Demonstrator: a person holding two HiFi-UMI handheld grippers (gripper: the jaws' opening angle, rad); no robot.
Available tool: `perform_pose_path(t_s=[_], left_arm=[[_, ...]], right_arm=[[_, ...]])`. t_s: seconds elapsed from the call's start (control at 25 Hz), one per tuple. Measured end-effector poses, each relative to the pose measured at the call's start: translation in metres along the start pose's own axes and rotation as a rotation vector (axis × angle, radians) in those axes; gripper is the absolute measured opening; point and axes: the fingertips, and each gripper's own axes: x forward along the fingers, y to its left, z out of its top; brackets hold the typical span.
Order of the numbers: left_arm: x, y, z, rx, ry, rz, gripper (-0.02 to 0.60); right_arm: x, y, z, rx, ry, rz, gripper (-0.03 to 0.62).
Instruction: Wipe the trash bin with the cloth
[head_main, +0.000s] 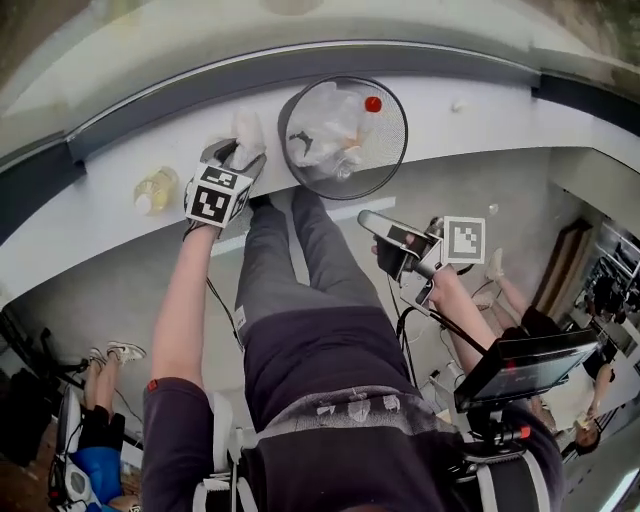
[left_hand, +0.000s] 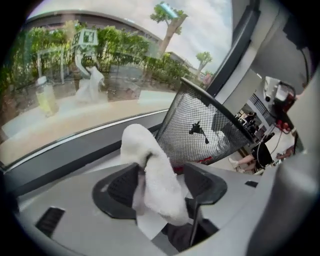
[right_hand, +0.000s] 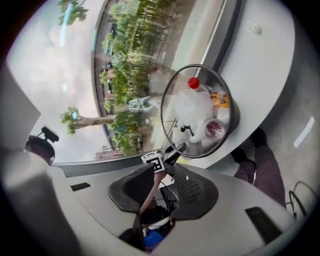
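Dark trousers (head_main: 300, 270) of the person lay nearest the head camera, just below the white ledge (head_main: 480, 110) under the window. On that ledge stood the trash bin (head_main: 343, 135): 1 round, black wire-mesh basket, upright, holding crumpled clear plastic, 1 red cap and 1 orange scrap.

The left gripper (left_hand: 160, 180) pointed down at the ledge just left of the bin. Its 2 jaws stood apart with the cloth (left_hand: 155, 170) between them. The cloth was white, soft and bunched; it lay against the left-hand pad, and a narrow gap showed at the other pad. Contact between cloth and bin could not be determined.

The right gripper (right_hand: 161, 175) hung clear of the ledge, beside the trousers, with its 2 jaws apart and nothing between them.

1 bottle (head_main: 153, 190) of yellowish liquid stood on the ledge, further left.
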Motion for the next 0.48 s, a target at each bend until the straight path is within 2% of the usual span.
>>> perform_pose_path(t_s=[0.04, 0.08, 0.2, 0.36, 0.48], left_arm=[[0.002, 0.007, 0.003, -0.017, 0.018, 0.004, 0.301], [0.003, 0.015, 0.008, -0.024, 0.031, 0.020, 0.323], [0.001, 0.027, 0.014, -0.011, 0.060, 0.064, 0.348], [-0.011, 0.026, 0.020, -0.058, 0.064, 0.021, 0.356], [-0.033, 0.016, 0.043, 0.000, 0.033, 0.018, 0.355]], right_arm=[[0.002, 0.012, 0.003, -0.051, -0.002, 0.032, 0.100], [0.003, 0.023, 0.008, -0.101, -0.011, 0.053, 0.048], [-0.002, 0.046, 0.019, -0.196, -0.064, 0.100, 0.002], [-0.008, 0.071, 0.035, -0.299, -0.112, 0.163, 0.001], [-0.001, 0.085, 0.053, -0.361, -0.137, 0.197, 0.000]])
